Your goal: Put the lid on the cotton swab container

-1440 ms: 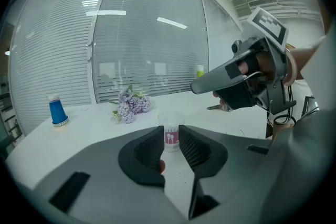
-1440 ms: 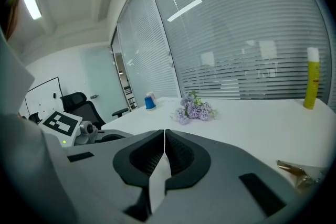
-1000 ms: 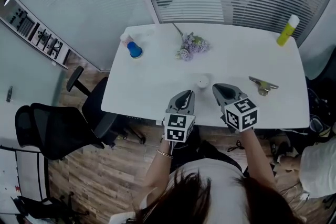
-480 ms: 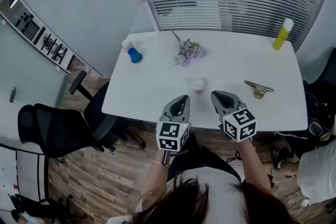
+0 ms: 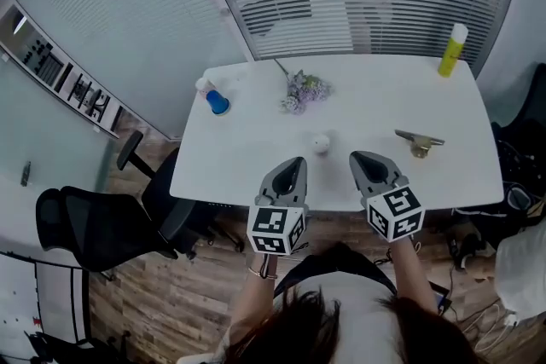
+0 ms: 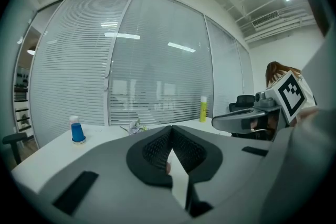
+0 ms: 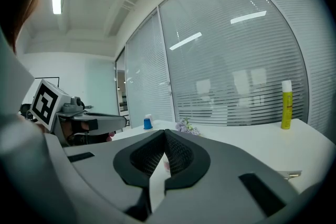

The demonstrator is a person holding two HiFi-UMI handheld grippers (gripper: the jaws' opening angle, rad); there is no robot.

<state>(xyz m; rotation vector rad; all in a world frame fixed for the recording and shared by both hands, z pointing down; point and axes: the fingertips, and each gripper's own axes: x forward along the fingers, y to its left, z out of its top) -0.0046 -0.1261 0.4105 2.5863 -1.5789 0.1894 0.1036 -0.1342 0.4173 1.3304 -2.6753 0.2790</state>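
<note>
Smooth matt table [image 5: 247, 151], wood-plank floor [image 5: 162, 298], shiny metal clip [image 5: 419, 141]

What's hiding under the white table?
A black chair pokes partly under its left edge, and wood floor shows around it. The tabletop covers everything else beneath, so the rest can't be seen.

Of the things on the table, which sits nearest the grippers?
The small white round container, mid-table; the flowers, metal clip, blue bottle and yellow bottle sit farther off.

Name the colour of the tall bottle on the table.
The bottle is yellow with a white cap; best in head view.
</note>
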